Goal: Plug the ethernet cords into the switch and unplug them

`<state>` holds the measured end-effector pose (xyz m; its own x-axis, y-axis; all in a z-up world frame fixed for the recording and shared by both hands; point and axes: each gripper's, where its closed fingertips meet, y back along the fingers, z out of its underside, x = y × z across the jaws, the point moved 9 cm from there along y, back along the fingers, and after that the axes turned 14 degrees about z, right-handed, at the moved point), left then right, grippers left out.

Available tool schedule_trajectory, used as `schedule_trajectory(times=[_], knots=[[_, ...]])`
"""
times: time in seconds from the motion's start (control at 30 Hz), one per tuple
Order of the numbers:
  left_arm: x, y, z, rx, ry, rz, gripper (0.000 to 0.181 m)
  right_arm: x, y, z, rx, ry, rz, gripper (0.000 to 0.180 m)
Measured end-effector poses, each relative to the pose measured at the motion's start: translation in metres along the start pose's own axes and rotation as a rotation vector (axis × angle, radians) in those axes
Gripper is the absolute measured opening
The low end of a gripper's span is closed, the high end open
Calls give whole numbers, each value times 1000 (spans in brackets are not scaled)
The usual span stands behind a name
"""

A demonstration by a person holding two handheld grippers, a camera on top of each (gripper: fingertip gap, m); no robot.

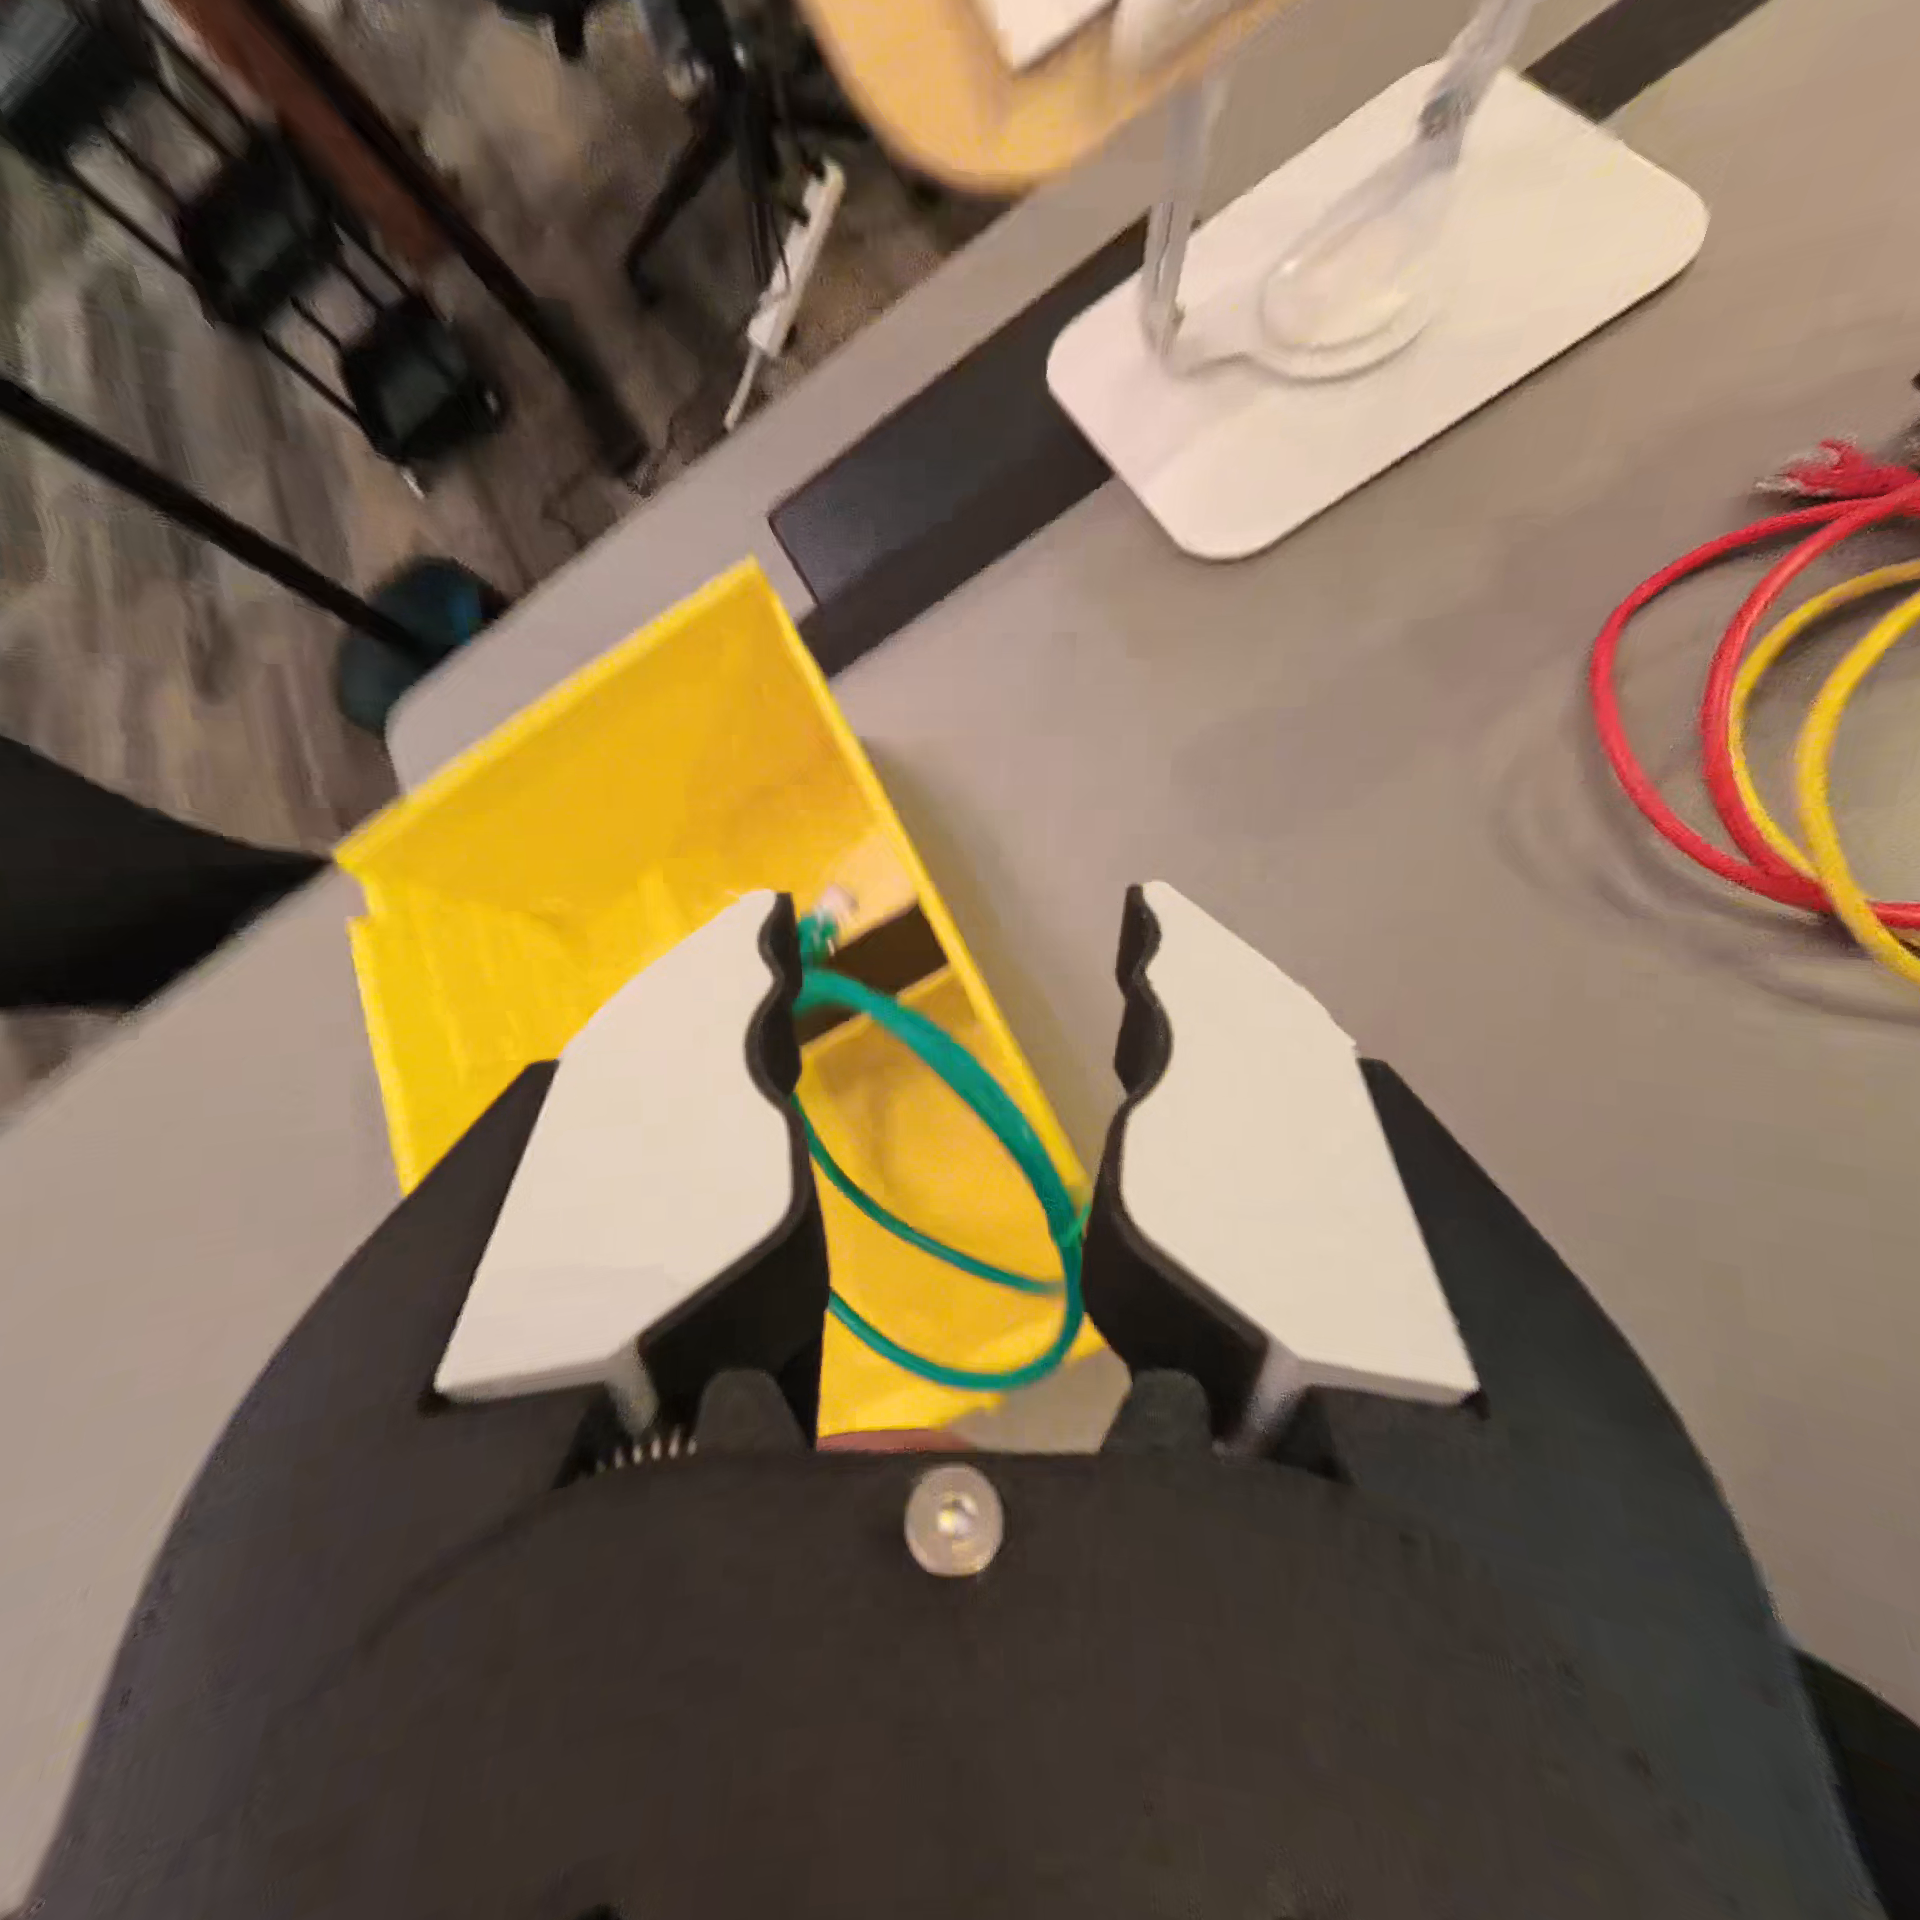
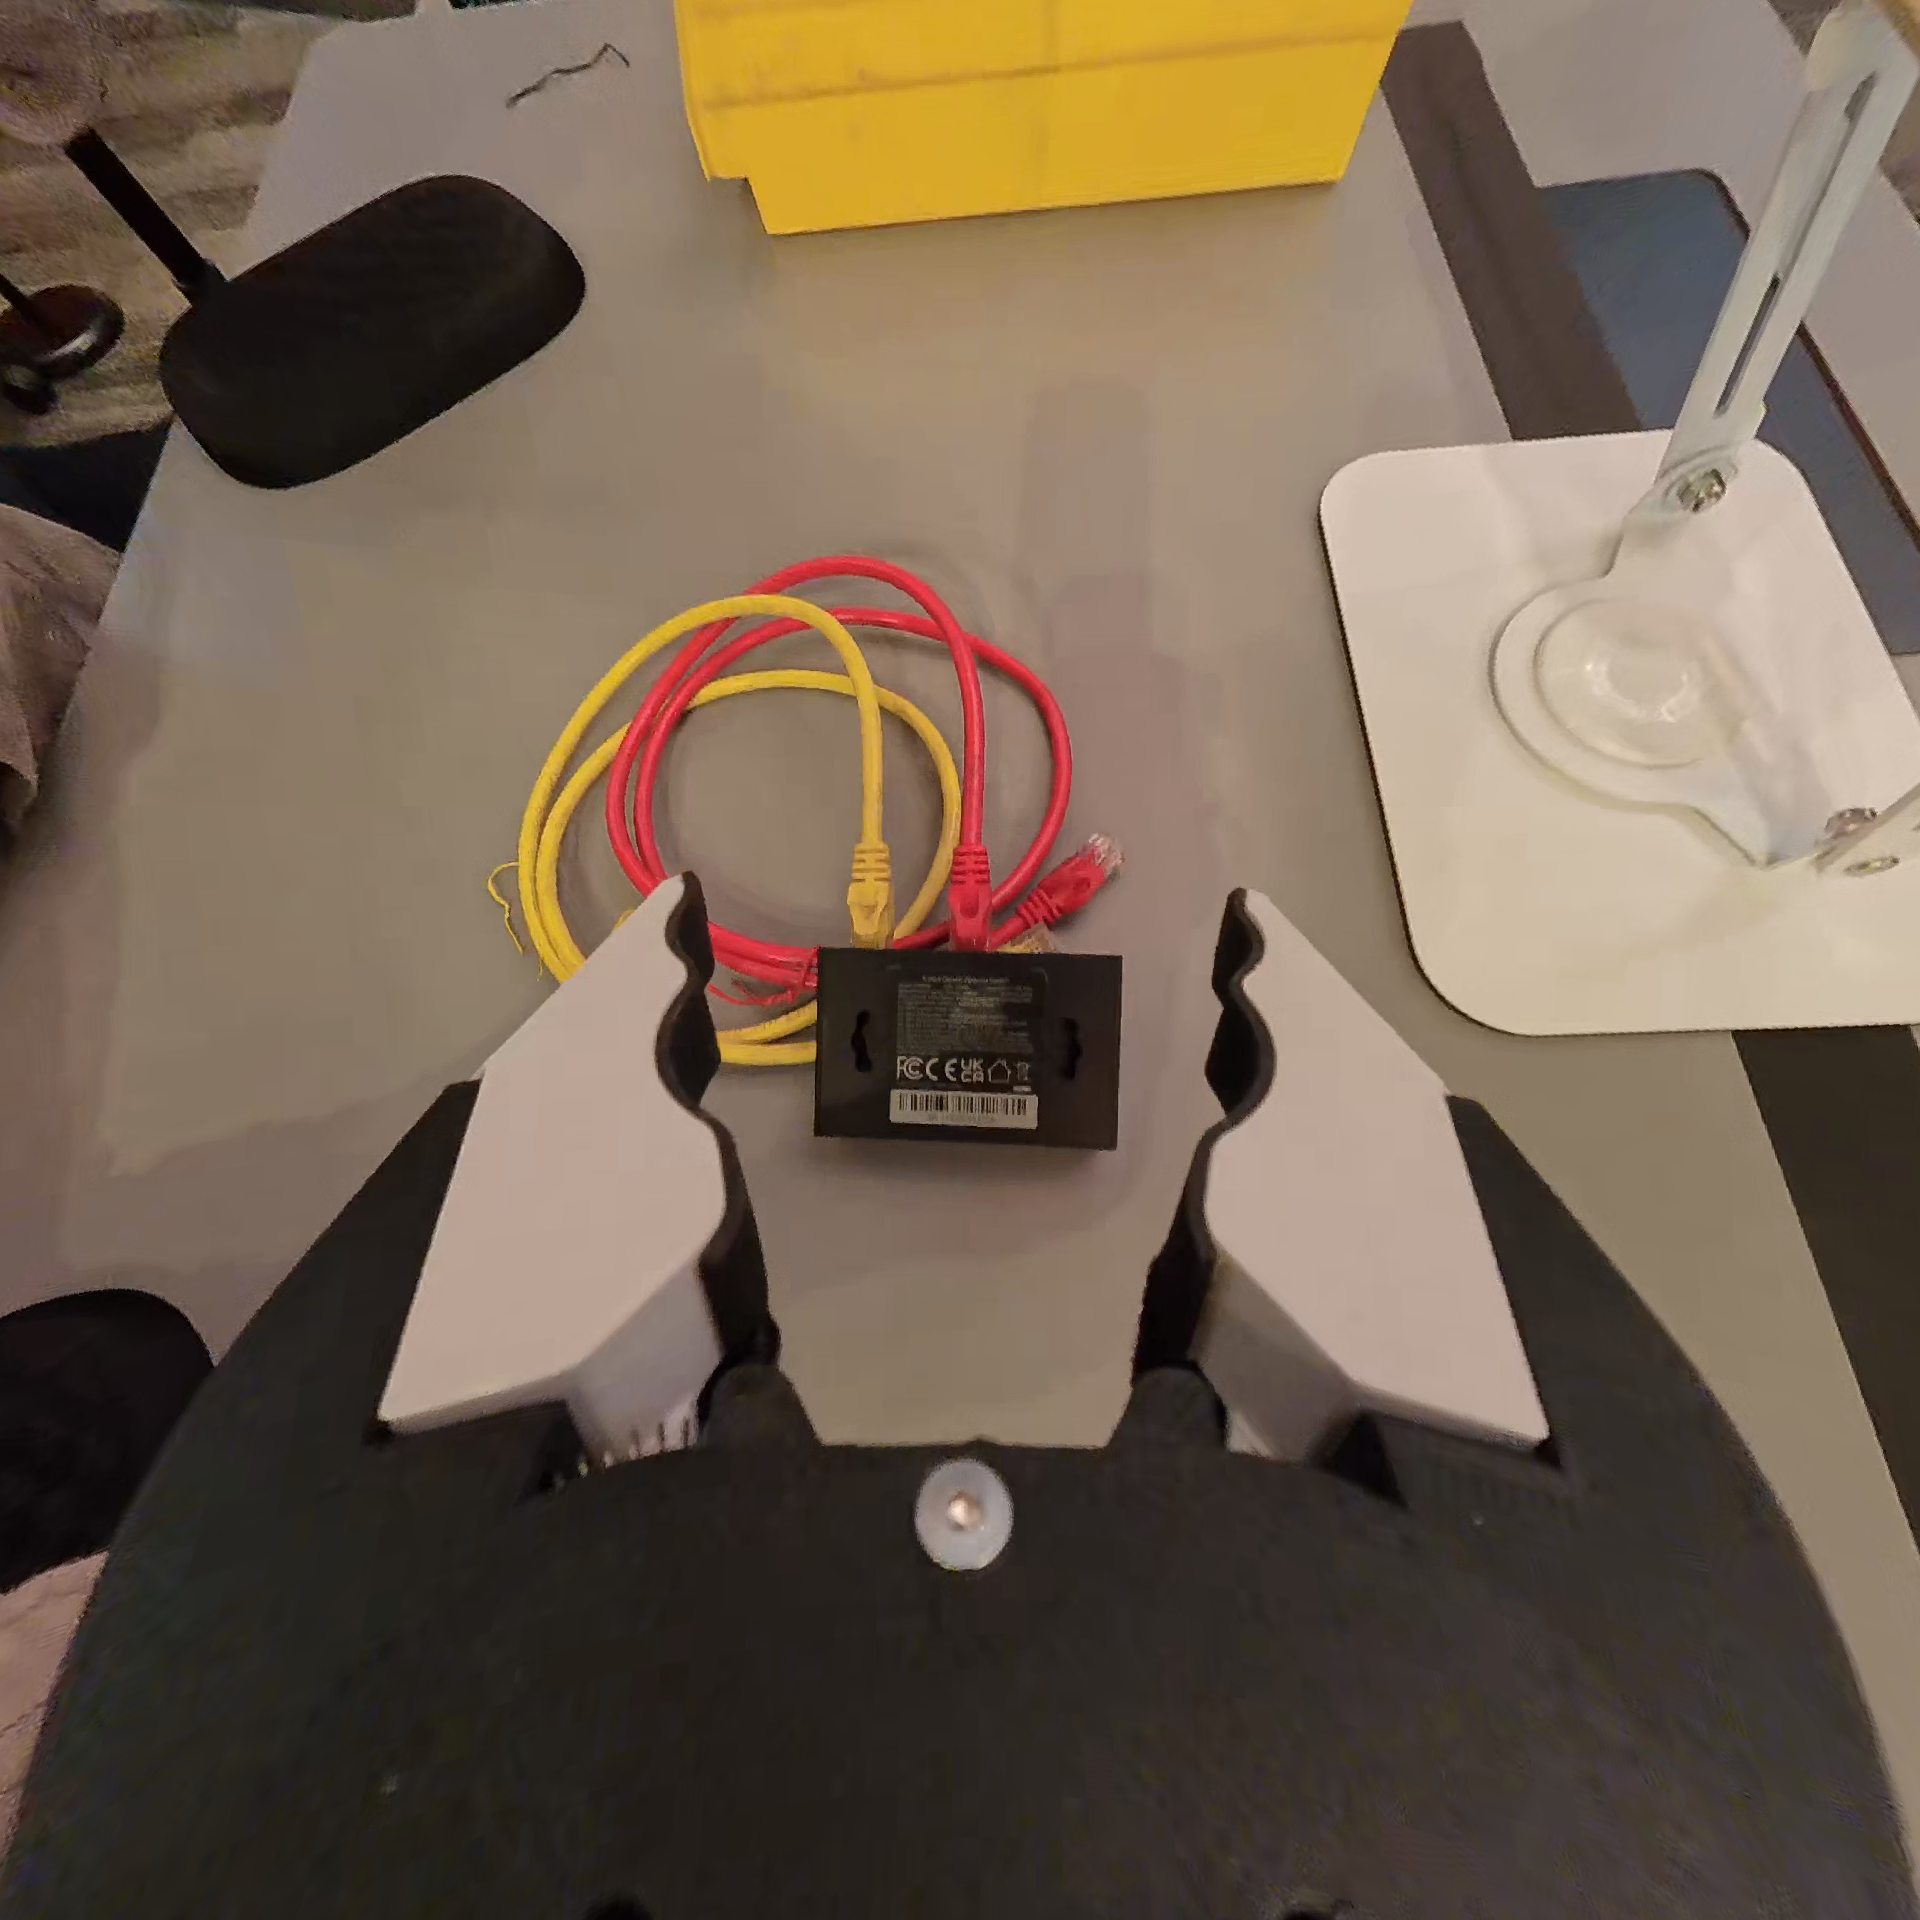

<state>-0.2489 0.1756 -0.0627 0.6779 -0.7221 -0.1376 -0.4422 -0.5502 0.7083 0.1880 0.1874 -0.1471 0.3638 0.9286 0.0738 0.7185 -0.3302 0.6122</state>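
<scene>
While tilted down over the open yellow plastic bin [image 1: 623,821], left gripper [image 1: 951,914] spread wide and empty above a coiled green ethernet cord [image 1: 935,1174] lying inside. Right gripper [image 2: 961,914] likewise wide apart, holding nothing, angled down at the small black switch [image 2: 966,1044] on the grey table [image 2: 1195,468]. Yellow ethernet cord [image 2: 727,634] and red ethernet cord [image 2: 1029,717] both plugged into its far edge, coiled just beyond.

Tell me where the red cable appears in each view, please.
Left wrist view: red cable at the right edge, looped beside the yellow cable.
Right wrist view: red cable at the centre, coiled behind the black switch.
Shared landmark: white stand base.
</scene>
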Motion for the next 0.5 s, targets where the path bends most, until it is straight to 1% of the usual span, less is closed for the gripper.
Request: schedule_trajectory(times=[0.03, 0.07, 0.1, 0.17, 0.23, 0.27, 0.3, 0.33, 0.4, 0.5], knots=[[-3, 1, 15, 7, 60, 34, 59, -1, -2, -1, 4, 5, -4, 96], [-5, -1, 29, 2, 127, 75, 59, -1, -4, -2, 5, 8, -8, 96], [-7, -5, 40, -4, 186, 101, 64, -2, -6, -3, 5, 9, -13, 96], [-7, -16, 55, 0, 257, 142, 67, -4, -11, -4, 0, 15, -26, 95], [-8, -30, 69, -61, 304, 145, 70, -5, -16, -5, -13, 19, -31, 95], [-8, -36, 74, -73, 317, 145, 66, -6, -18, -5, -17, 21, -36, 95], [-7, -40, 79, -82, 326, 168, 57, -7, -19, -5, -19, 24, -39, 95], [-7, -42, 82, -79, 329, 190, 40, -7, -20, -6, -20, 27, -42, 94], [-7, -41, 83, -5, 349, 222, 13, -8, -21, -7, -19, 30, -46, 94], [-10, -31, 82, 50, 312, 175, 8, -9, -20, -9, 2, 31, -54, 93]])
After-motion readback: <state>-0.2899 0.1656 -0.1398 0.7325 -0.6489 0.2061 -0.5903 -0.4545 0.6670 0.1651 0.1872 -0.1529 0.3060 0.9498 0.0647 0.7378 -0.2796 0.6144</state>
